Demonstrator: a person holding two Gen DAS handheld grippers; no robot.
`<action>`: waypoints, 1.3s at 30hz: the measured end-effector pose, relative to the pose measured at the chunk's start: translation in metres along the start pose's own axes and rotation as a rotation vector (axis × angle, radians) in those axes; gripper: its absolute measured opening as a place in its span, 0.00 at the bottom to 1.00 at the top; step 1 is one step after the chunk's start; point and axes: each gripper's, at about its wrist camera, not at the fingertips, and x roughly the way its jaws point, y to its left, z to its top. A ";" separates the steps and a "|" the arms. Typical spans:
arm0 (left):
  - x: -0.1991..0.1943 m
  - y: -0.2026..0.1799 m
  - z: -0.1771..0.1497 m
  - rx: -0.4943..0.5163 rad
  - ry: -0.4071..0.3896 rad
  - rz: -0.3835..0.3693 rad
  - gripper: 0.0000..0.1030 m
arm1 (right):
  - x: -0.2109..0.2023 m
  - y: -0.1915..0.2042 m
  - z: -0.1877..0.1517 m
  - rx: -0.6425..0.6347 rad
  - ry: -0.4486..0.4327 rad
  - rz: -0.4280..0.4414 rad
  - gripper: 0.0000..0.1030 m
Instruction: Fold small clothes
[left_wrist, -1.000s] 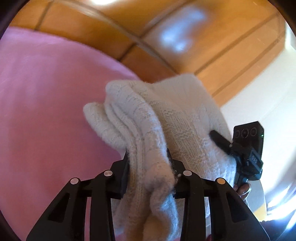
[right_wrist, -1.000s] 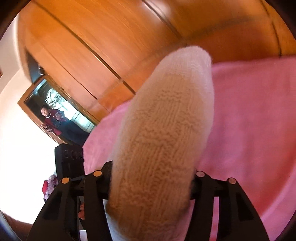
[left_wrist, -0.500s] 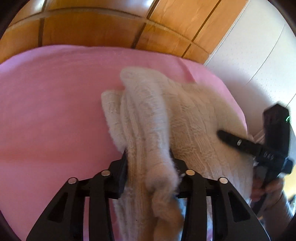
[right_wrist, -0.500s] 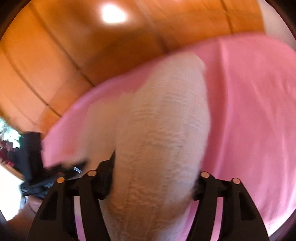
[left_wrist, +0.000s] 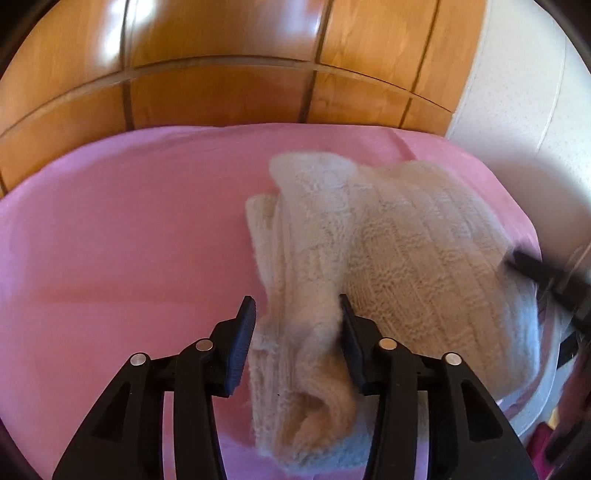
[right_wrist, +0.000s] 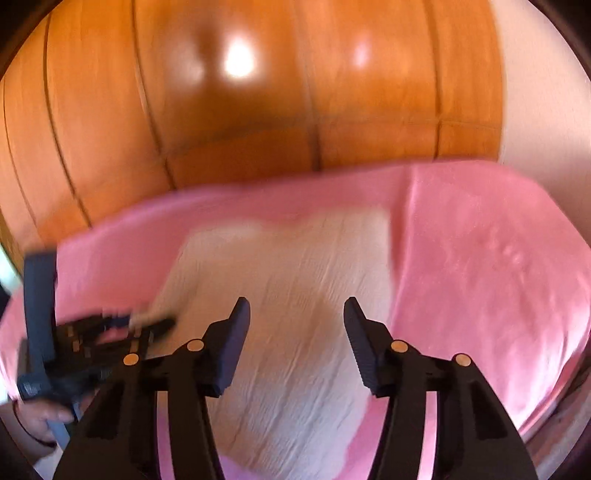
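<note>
A cream knitted garment (left_wrist: 399, 254) lies bunched on the pink bed sheet (left_wrist: 129, 236). In the left wrist view my left gripper (left_wrist: 297, 317) is open, its pads apart, with a fold of the knit lying loose between them. In the right wrist view the same garment (right_wrist: 295, 295) lies flat under my right gripper (right_wrist: 295, 314), which is open and holds nothing. The left gripper also shows in the right wrist view (right_wrist: 147, 325) at the garment's left edge. The right gripper's finger shows in the left wrist view (left_wrist: 535, 269) at the garment's right edge.
A wooden panelled wardrobe (left_wrist: 221, 74) stands behind the bed. A white wall (left_wrist: 517, 92) is at the right. The pink sheet (right_wrist: 480, 277) stretches to the right of the garment, ending at the bed's edge.
Both grippers have lowered the garment onto the bed and opened. The knit has dropped out of the right gripper and lies flat. The left gripper's pads have spread off the fold.
</note>
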 end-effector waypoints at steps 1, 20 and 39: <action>0.001 0.001 0.002 -0.009 -0.001 0.002 0.50 | 0.006 0.008 -0.006 -0.018 -0.004 -0.041 0.52; -0.096 -0.001 -0.016 -0.061 -0.163 0.169 0.89 | -0.073 0.035 -0.016 0.140 -0.144 -0.231 0.97; -0.108 -0.002 -0.027 -0.060 -0.177 0.218 0.96 | -0.076 0.049 -0.023 0.110 -0.166 -0.310 0.98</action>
